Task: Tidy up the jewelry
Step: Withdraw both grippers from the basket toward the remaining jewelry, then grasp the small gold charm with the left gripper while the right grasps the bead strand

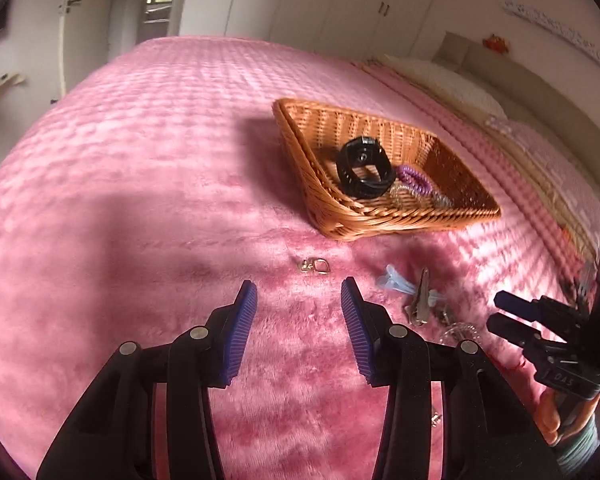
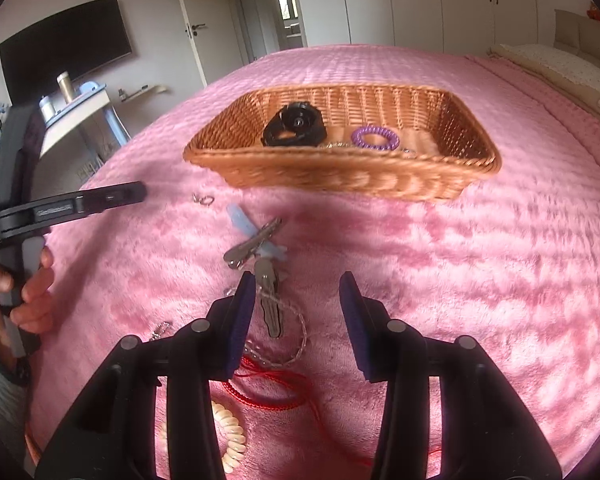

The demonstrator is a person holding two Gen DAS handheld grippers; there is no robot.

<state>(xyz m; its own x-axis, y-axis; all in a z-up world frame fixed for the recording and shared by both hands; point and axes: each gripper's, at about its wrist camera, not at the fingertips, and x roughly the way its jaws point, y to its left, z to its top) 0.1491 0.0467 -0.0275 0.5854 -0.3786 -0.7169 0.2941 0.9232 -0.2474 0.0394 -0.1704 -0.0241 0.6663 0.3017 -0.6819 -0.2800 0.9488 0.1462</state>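
Observation:
A wicker basket [image 1: 332, 216] [image 2: 340, 178] sits on the pink bed and holds a black watch [image 1: 364, 168] [image 2: 294, 124] and a purple coil hair tie [image 1: 414, 178] [image 2: 375, 137]. On the blanket in front lie small silver rings [image 1: 314, 266] [image 2: 203, 199], a pale blue clip [image 1: 396, 283] [image 2: 240, 216], metal hair clips [image 1: 420, 300] [image 2: 270, 300], a thin chain [image 2: 296, 340], a red cord [image 2: 272, 394] and a cream coil tie [image 2: 232, 436]. My left gripper [image 1: 299, 292] is open just short of the rings. My right gripper [image 2: 297, 286] is open over the metal clips.
The pink fleece blanket [image 1: 140, 160] covers the whole bed. Pillows [image 1: 452, 84] lie at the head, right of the basket. A desk with bottles [image 2: 72, 96], a wall TV [image 2: 64, 46] and wardrobes [image 2: 420, 0] stand beyond the bed.

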